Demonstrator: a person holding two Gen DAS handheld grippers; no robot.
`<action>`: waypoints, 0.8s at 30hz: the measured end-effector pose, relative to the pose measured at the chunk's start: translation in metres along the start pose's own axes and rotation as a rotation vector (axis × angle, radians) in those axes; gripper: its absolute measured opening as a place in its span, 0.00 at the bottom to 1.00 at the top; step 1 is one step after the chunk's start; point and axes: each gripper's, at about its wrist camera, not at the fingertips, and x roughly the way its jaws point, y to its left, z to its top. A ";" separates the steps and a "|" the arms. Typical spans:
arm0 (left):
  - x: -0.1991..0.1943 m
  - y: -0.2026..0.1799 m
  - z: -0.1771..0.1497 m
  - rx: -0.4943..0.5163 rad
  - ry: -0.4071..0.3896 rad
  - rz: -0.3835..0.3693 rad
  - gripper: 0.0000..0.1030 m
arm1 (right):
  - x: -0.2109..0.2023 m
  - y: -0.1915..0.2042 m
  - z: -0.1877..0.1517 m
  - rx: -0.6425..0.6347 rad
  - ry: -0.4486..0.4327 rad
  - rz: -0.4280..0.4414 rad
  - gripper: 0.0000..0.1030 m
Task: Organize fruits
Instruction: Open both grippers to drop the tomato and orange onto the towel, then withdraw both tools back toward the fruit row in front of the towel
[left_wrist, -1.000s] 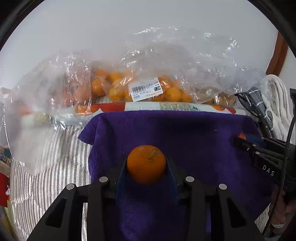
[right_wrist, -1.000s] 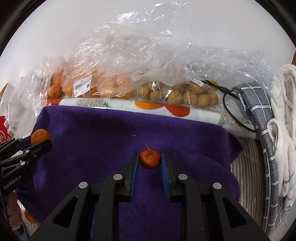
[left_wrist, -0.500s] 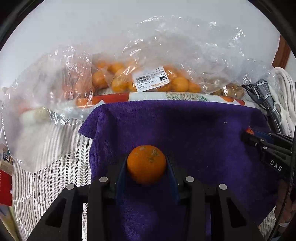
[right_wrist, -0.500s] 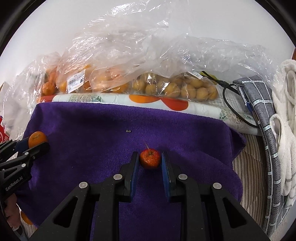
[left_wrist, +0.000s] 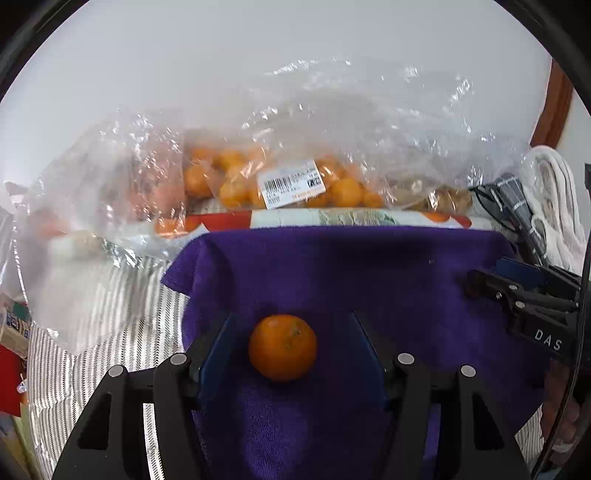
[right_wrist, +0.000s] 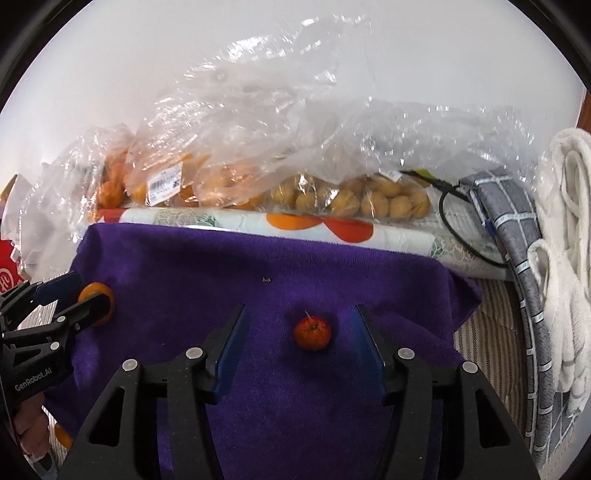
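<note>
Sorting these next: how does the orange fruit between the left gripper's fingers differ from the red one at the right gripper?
The mandarin is orange, larger and stemless; the small red fruit is smaller and carries a thin stem. Both lie on the purple towel, each untouched between open gripper fingers.

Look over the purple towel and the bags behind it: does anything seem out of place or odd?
Only a small dark speck on the towel, likely stem debris. The orange and red fruit lie tidily.
</note>
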 end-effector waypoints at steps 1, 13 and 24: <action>-0.002 0.001 0.001 -0.005 -0.011 -0.006 0.59 | -0.003 0.001 0.000 -0.003 -0.007 -0.006 0.55; -0.048 -0.012 0.011 0.032 -0.120 0.017 0.59 | -0.056 0.009 0.003 -0.004 -0.140 -0.037 0.55; -0.077 -0.024 0.010 0.050 -0.157 -0.006 0.59 | -0.087 -0.008 -0.035 0.042 -0.088 -0.069 0.55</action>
